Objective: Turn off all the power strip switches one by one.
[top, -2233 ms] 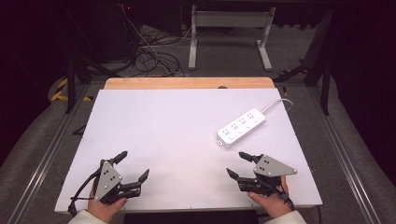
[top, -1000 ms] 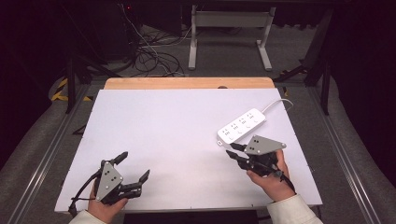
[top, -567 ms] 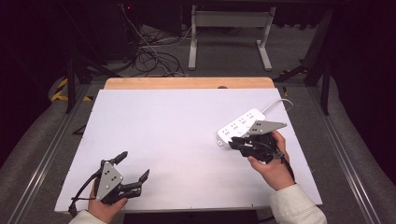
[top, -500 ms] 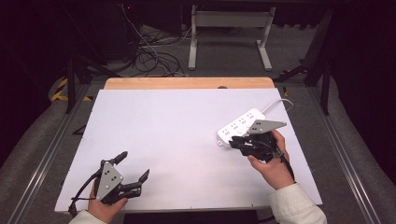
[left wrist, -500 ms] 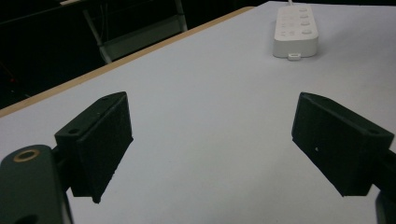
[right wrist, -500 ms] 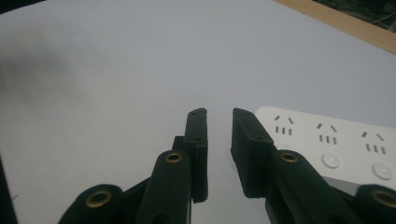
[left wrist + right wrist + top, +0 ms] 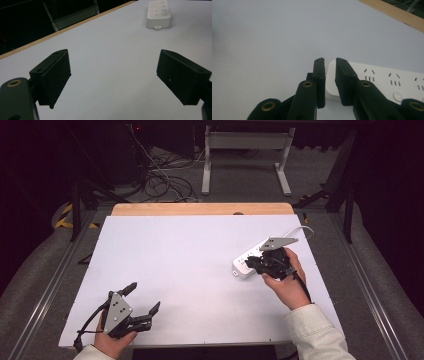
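- High view: a white power strip [image 7: 260,256] lies flat on the right half of the white table [image 7: 175,265], its cable running off toward the right edge.
- The right gripper [image 7: 255,263] hovers at the strip's near-left end, held in the person's right hand [image 7: 285,282].
- Right gripper view: the two black jaws stand nearly together, a narrow slit between them. They have just been closing, and nothing sits in the gap. The strip's end [image 7: 372,80] lies right behind and beneath the jaw on the right of that view; whether the jaw touches it cannot be told.
- The left gripper [image 7: 142,302] rests at the near-left corner of the table, well apart from the strip.
- Left gripper view: its jaws are spread wide and released, bare table between them, the strip [image 7: 159,13] far off at the top.
- Compared with a couple of seconds ago, the right gripper has travelled from the near-right edge up to the strip; the left gripper and the strip have stayed put.
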Demonstrator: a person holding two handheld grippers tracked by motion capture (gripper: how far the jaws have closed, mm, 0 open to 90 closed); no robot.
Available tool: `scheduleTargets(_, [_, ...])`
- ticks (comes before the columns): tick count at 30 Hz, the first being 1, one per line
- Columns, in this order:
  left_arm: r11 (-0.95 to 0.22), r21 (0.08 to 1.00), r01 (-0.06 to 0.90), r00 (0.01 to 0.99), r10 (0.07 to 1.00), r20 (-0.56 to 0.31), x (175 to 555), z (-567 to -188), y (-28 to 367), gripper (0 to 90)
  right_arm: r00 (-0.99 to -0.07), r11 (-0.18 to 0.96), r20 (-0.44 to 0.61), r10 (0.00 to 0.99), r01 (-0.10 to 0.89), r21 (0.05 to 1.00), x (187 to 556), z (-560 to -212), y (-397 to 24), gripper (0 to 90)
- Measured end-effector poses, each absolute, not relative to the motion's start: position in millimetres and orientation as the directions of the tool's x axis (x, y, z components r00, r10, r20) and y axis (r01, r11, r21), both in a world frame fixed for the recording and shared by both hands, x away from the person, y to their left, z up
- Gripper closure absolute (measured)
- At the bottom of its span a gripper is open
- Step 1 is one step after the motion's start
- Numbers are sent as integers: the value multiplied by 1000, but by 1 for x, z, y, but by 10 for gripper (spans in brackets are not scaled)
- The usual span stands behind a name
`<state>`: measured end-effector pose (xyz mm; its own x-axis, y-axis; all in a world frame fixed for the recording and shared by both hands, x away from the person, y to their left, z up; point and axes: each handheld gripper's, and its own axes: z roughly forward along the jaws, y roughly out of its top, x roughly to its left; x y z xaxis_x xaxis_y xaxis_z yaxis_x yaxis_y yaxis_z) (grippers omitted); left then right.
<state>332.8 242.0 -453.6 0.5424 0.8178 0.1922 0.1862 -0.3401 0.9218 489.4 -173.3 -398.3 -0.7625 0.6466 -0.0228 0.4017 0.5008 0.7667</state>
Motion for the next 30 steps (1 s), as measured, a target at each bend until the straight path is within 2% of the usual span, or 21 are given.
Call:
scheduleTargets(3, [-338, 923, 184, 542, 818, 192, 332, -453, 242, 127, -762, 523, -41, 646, 403, 751, 491, -399, -173, 831])
scheduleTargets(6, [-341, 922, 182, 541, 818, 196, 332, -453, 242, 127, -762, 535, -51, 646, 404, 742, 492, -400, -172, 900])
scheduleTargets(17, [-342, 922, 181, 541, 817, 198, 332, -453, 242, 127, -724, 568, 8, 690, 547, 615, 511, -411, -165, 900])
scheduleTargets(30, [-351, 917, 187, 542, 816, 202, 333, -454, 242, 131, -702, 578, 14, 712, 598, 555, 533, -428, -161, 900])
